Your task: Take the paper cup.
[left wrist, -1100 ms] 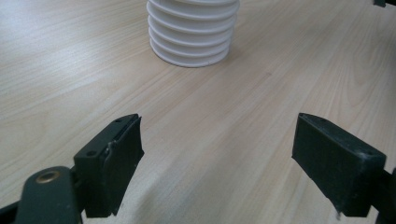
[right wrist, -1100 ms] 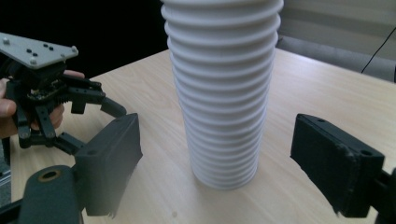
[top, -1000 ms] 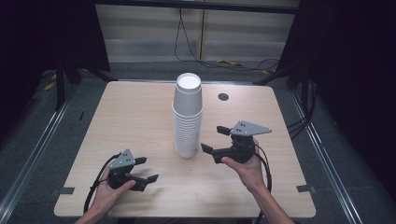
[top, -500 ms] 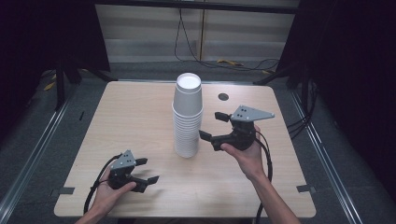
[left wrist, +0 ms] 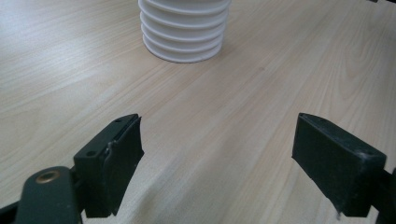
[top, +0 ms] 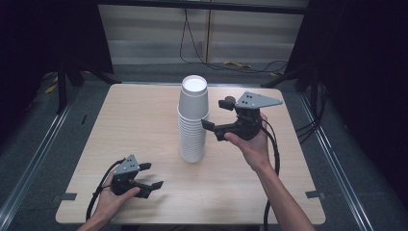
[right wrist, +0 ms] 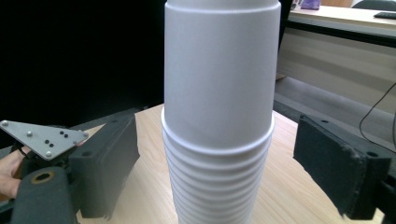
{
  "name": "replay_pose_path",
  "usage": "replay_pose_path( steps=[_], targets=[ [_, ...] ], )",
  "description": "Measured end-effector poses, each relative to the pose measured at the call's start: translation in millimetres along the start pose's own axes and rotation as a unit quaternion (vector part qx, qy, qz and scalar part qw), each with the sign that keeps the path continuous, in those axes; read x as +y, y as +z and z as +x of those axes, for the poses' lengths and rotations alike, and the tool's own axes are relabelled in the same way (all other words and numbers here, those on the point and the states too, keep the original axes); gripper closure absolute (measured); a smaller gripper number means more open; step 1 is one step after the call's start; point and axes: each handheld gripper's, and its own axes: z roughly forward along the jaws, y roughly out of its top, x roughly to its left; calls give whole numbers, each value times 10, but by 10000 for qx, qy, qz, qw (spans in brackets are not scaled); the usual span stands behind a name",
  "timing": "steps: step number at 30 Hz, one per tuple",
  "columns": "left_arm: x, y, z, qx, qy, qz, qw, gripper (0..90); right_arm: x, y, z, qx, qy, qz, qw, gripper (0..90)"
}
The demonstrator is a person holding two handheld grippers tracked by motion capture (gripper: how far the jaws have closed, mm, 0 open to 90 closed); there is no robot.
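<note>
Stack of cups point(top: 193, 120) upright at table point(top: 120, 125) centre. Right gripper point(top: 215, 117) at 3 o'clock, spread, flanking top cup, untouched. Left gripper point(top: 151, 175) at 7 o'clock, spread, empty. Stack top cropped in gripper views.

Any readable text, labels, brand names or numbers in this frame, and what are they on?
None can be read.
The stack of white cups is plain, with no print on the side seen from the right gripper view.
The grey plate on the right gripper carries only screw holes.
The wooden table and the left gripper carry no markings.
</note>
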Motion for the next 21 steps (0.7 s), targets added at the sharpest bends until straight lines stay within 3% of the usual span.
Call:
replay_pose_path(
  steps=[2,4,6,15,21],
  targets=[
    [2,-3,0,-1,37,-13,10000,159,43,28,-6,43,-16,37,10000,135],
    [1,-4,-2,2,25,-16,10000,159,97,73,-15,-6,-10,309,9995,133],
    [2,-6,-2,1,36,-26,10000,159,139,110,-29,50,-2,374,9993,136],
    [2,-18,-5,25,19,-64,10000,159,277,234,-58,57,-77,320,9994,134],
    [2,-12,-15,-16,60,-45,10000,159,347,336,-89,203,-47,328,9992,136]
  ],
)
